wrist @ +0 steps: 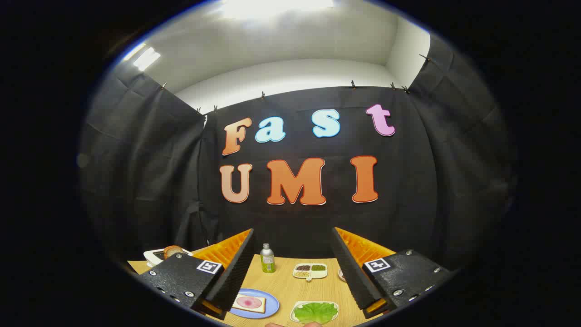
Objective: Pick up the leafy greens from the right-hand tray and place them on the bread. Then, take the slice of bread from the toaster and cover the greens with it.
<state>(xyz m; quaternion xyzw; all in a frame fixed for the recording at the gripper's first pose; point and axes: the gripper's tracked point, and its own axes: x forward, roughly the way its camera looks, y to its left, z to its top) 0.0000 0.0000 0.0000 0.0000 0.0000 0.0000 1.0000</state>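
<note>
Gripper (pixel 292 272) spread wide, empty, above light wooden table (pixel 283 284). Green leafy lettuce (pixel 315 312) on small white tray (pixel 295 317), between the fingers. Left of tray: bread slice with pink ham (pixel 248 303) on round blue plate (pixel 271 303). Beyond tray: small green-labelled bottle (pixel 267 259), white divided dish (pixel 310 270).

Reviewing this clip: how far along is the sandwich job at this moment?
Nothing looks done yet. The leafy greens lie in their white tray between the fingers. The bread on the blue plate carries only a pink slice, no greens. The gripper is open, holding nothing, above the table. A bread slice sits in the toaster. Both placements remain.
</note>
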